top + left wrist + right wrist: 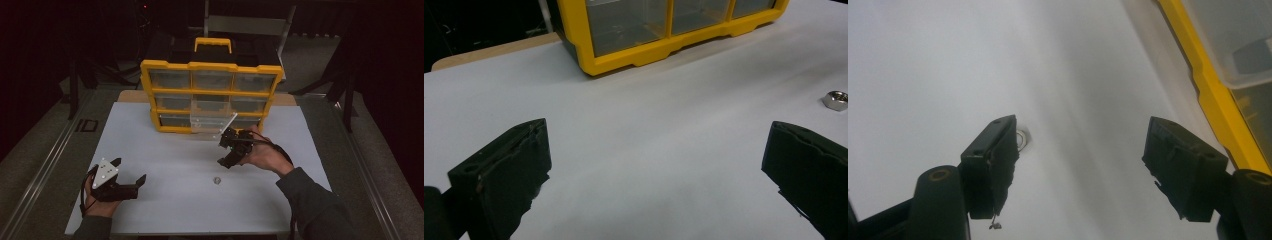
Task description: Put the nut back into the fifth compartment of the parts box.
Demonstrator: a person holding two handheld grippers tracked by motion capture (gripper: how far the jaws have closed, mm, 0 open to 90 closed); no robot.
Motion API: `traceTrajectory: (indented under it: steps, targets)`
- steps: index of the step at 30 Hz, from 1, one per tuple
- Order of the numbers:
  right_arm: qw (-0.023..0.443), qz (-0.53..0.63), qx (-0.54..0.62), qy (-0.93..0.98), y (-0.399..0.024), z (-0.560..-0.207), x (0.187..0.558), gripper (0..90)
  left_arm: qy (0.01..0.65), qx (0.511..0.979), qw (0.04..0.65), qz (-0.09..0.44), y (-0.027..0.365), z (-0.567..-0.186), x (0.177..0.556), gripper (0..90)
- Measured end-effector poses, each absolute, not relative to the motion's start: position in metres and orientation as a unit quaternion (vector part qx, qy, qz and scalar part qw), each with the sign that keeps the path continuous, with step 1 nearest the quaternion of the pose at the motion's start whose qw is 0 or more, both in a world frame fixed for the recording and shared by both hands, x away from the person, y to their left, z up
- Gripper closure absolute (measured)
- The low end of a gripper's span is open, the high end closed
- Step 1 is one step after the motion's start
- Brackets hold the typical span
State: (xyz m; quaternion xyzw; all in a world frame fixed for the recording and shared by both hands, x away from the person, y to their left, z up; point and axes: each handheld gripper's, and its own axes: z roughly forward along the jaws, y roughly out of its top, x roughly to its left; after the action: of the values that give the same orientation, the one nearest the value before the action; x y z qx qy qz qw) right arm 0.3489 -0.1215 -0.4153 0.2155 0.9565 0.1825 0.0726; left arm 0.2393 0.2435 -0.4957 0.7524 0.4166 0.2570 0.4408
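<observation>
left gripper [129, 172] jaws spread, right gripper [225, 152] jaws spread over flat-lying hex nut [217, 180], hole upward

Yellow organizer [212, 90] standing upright at far edge of white table [150, 145] (clear drawers, yellow handle on top); behind organizer, grey metal frame [245, 24]; well left of organizer, floor rail [42, 167].

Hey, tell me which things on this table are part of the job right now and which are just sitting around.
In the job:
- metal nut on the white table
- right gripper, open above the table
- pulled-out clear drawer of the yellow organizer

Just there:
- left gripper, open and holding nothing
- the organizer's shut drawers
- wooden board under the white sheet
</observation>
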Motion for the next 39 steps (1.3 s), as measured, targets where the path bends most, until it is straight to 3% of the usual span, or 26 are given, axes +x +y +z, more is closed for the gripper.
traceTrajectory:
  steps: [24,29,39]
  targets:
    - [0.057,0.15,0.176,0.971,-0.104,-0.463,0.333,27.0,0.417,0.752,0.44,0.257,0.244,-0.496,0.239,0.0]
    - [0.048,0.135,0.173,0.974,-0.102,-0.48,0.329,29.5,0.417,0.753,0.44,0.257,0.244,-0.496,0.239,0.0]
    - [0.042,0.12,0.16,0.979,-0.099,-0.499,0.327,42.6,0.417,0.753,0.44,0.257,0.244,-0.496,0.239,0.0]
